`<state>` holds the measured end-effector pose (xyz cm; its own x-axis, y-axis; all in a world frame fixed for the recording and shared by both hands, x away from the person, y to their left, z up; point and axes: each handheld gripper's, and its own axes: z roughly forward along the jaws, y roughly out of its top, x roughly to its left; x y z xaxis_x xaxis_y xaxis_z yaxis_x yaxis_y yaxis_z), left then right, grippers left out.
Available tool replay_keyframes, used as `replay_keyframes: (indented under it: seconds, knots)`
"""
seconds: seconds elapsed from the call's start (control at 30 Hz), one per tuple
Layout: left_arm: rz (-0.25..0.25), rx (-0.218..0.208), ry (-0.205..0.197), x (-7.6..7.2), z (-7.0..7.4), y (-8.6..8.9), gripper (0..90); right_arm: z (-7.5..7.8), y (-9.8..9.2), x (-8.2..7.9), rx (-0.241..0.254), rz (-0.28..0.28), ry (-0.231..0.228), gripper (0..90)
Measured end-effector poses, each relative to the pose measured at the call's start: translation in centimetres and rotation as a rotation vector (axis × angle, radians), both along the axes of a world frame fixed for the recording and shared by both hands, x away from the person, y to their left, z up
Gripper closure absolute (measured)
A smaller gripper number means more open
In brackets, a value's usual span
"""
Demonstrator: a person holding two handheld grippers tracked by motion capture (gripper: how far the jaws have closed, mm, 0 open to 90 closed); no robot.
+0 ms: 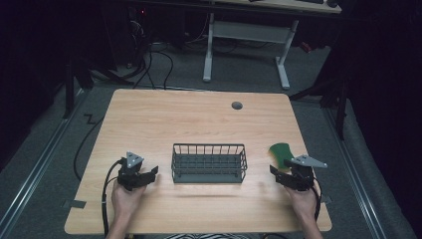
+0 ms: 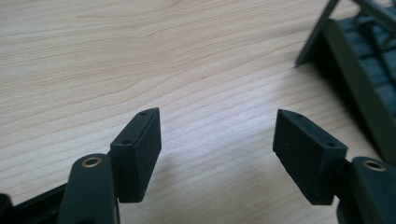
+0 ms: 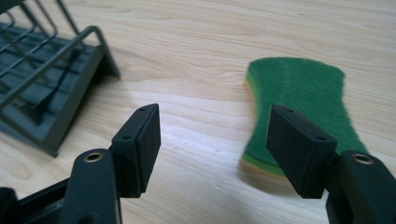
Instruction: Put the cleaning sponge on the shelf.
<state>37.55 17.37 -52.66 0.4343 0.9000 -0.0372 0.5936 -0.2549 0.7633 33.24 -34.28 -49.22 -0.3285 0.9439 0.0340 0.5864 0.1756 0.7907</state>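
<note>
The fingers (image 3: pixel 142 140) of the right gripper (image 3: pixel 212 149) stand wide apart and hold nothing; between them lies only bare wood. One finger is over the near edge of the sponge (image 3: pixel 299 107), which lies flat on the bench (image 3: pixel 196 46) just in front of this gripper, without pressing on it as far as I can see. In the high view the right gripper (image 1: pixel 293 175) is at the right edge of the bench, and the sponge (image 1: pixel 281 153) is just beyond it, to the right of the wire basket (image 1: pixel 209 163).

I judge the sponge to be very light and soft. It will give under the fingers, so a modest squeeze is enough, and its rough green face should not slip. It is not fragile at all. A good place to take hold is across the narrow waist (the sides curve inward there), one finger on each long side, or else from the near edge, top and bottom together.

The sponge has a dark green scouring layer on top and a thin yellow layer below, visible along the near edge.

The left gripper (image 2: pixel 217 140) also has its fingers (image 2: pixel 140 149) spread wide, with only bench wood between them. In the high view it (image 1: pixel 137 174) rests low at the left of the basket, apart from it.
</note>
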Motion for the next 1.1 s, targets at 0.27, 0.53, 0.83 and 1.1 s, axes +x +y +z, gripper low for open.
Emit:
replay_keyframes:
  seconds: [0.27, 0.53, 0.83, 1.1]
  knots:
    - [0.022, 0.026, 0.018, 0.7, -0.7, 0.2, 33.0, -0.3, -2.1, 0.8, 0.022, -0.075, 0.02, 35.1]
    - [0.025, 0.033, 0.016, 0.9, -1.0, 0.0, 32.1, 0.2, -4.1, 2.1, 0.014, -0.134, 0.023, 32.1]
    - [0.028, 0.035, 0.017, 0.8, -1.0, -0.1, 29.7, -0.1, -4.9, 5.0, 0.037, -0.173, 0.075, 28.2]
    - [0.027, 0.027, 0.02, 0.8, -1.0, 0.0, 29.8, -0.7, -3.4, 6.5, -0.006, -0.141, 0.122, 25.7]
